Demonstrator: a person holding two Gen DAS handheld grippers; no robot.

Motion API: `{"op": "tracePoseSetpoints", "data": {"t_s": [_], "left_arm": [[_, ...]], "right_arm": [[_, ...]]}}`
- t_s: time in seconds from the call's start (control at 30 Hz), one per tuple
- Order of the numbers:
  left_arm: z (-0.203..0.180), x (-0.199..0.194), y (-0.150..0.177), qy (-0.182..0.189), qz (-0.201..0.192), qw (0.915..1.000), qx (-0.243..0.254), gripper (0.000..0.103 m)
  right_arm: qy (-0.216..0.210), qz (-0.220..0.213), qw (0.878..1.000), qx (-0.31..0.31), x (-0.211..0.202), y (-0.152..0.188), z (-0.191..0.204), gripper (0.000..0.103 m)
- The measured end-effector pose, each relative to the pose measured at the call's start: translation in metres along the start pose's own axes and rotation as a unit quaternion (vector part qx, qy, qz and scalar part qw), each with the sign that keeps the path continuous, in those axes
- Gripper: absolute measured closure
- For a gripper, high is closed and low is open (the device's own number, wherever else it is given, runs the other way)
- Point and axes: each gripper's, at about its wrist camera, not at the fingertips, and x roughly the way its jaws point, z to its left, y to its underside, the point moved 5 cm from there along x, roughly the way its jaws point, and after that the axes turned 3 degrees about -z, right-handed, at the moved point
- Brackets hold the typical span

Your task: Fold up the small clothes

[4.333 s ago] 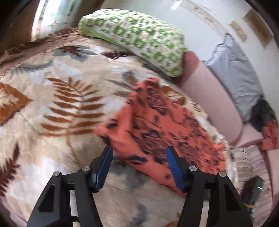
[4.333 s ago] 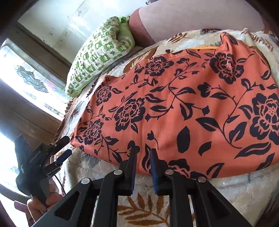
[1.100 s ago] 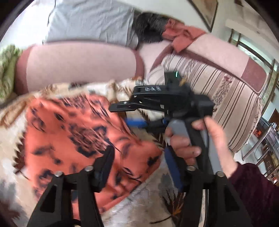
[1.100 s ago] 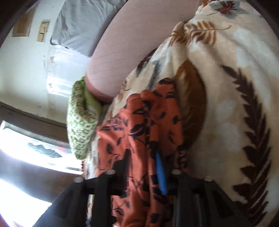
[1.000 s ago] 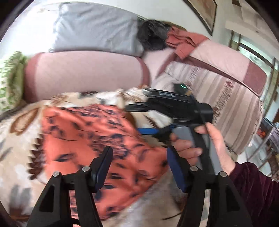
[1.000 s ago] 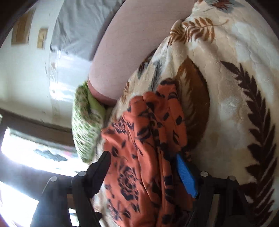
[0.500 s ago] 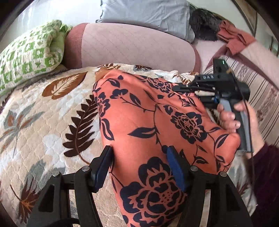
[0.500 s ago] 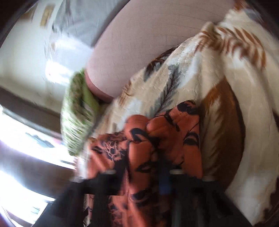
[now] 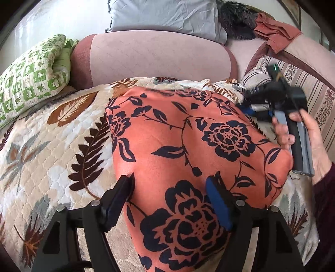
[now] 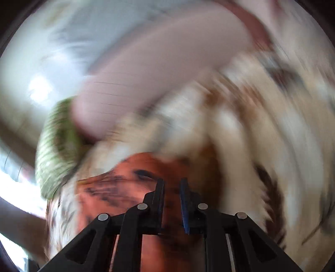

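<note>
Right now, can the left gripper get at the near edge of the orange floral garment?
Probably yes. The left gripper is open with the orange floral garment lying between its fingers, nothing on top. The right gripper is off at the far corner.

One orange floral garment (image 9: 188,146) — two pillows, green-patterned (image 9: 31,73) and grey (image 9: 163,16).

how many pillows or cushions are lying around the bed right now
2: a green-and-white patterned pillow at the left by the pink bolster, and a grey-blue pillow behind it. Others may be hidden.
</note>
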Motion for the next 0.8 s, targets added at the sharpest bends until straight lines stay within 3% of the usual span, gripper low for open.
{"op": "tracePoseSetpoints", "data": {"t_s": [0.07,0.13,0.23,0.33,0.43,0.5,0.6,0.7,0.8], "left_arm": [[0.005,0.0,-0.002,0.007,0.004,0.9999,-0.013,0.027],[0.013,0.001,-0.003,0.011,0.01,0.9992,-0.038,0.027],[0.03,0.001,-0.002,0.029,0.023,0.9947,-0.096,0.027],[0.042,-0.003,-0.001,0.024,0.021,0.9916,-0.125,0.027],[0.042,-0.015,-0.001,-0.006,0.008,0.9937,-0.112,0.027],[0.036,-0.017,0.001,-0.032,0.01,0.9958,-0.085,0.025],[0.027,-0.013,0.006,-0.068,0.026,0.9965,-0.041,0.017],[0.016,-0.011,0.008,-0.072,0.029,0.9968,-0.018,0.017],[0.01,-0.01,0.009,-0.084,0.024,0.9962,0.002,0.016]], "right_arm": [[-0.031,-0.024,0.998,0.049,-0.015,-0.006,-0.014,0.085],[-0.066,-0.052,0.996,0.033,-0.039,-0.007,-0.003,0.085],[-0.09,-0.018,0.995,-0.031,-0.055,0.016,0.038,0.085],[-0.069,0.01,0.991,-0.115,-0.064,0.048,0.078,0.085],[-0.055,0.033,0.986,-0.154,-0.073,0.077,0.091,0.085],[-0.013,0.038,0.981,-0.187,-0.079,0.099,0.087,0.085],[0.085,0.06,0.972,-0.213,-0.068,0.138,0.055,0.084],[0.085,0.042,0.972,-0.216,-0.071,0.147,0.042,0.084],[0.082,0.054,0.976,-0.197,-0.07,0.141,0.04,0.084]]}}
